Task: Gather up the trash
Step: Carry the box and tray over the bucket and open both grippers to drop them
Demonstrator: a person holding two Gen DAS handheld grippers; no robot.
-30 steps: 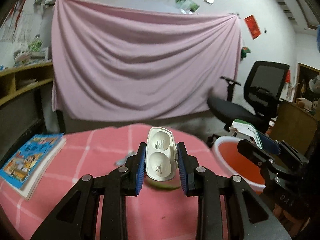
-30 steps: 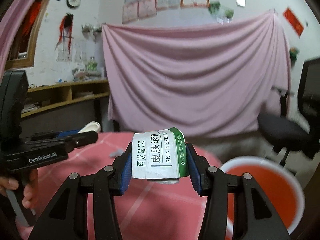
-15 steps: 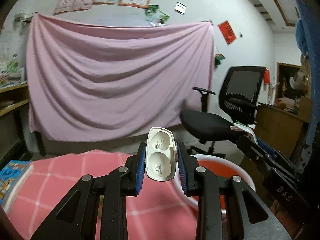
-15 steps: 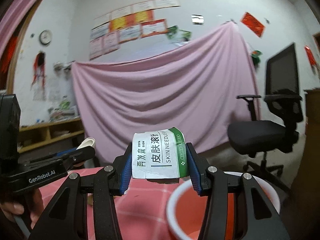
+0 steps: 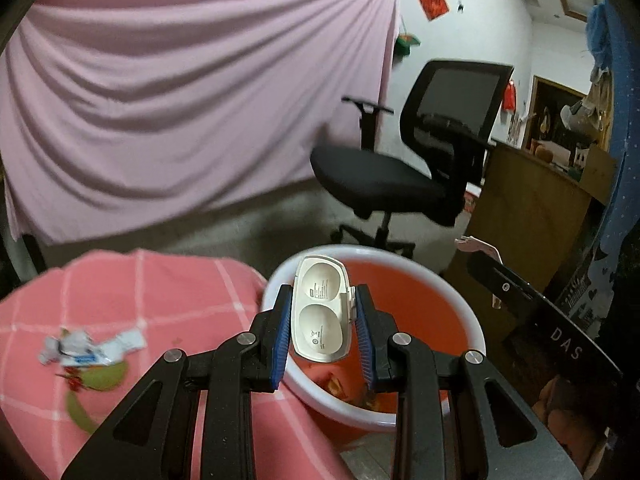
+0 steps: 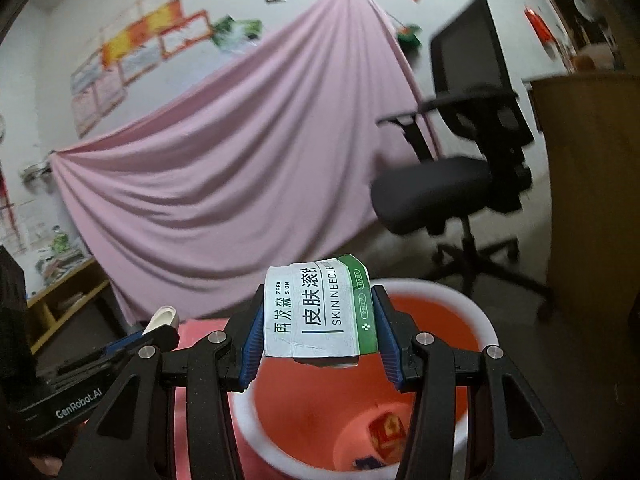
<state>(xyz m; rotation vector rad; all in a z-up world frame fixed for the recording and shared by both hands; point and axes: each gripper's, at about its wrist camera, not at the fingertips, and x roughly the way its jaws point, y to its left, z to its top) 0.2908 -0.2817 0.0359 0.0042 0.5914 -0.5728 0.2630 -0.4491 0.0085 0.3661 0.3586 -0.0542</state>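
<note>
My left gripper [image 5: 322, 330] is shut on a white plastic case [image 5: 322, 314] with two round hollows, held over the near rim of the red bucket [image 5: 420, 304]. My right gripper [image 6: 318, 338] is shut on a white and green "SKIN NEEDLE" box [image 6: 320, 314], above the same red bucket [image 6: 440, 320], which holds a red wrapper [image 6: 386, 436] at its bottom. The left gripper's tip with the white case [image 6: 162, 318] shows at the left of the right wrist view. A crumpled white wrapper [image 5: 90, 350] and a green scrap [image 5: 100, 378] lie on the pink checked tablecloth [image 5: 168, 300].
A black office chair [image 5: 420, 160] stands behind the bucket. A brown wooden cabinet [image 5: 532, 208] is at the right. A pink sheet [image 5: 180, 100] hangs on the back wall. The other gripper's black body [image 5: 544, 320] reaches in from the right.
Both grippers have swung right from above the table to above the red bucket, each still gripping its item. The book has left the left wrist view. The right wrist view has tilted.
</note>
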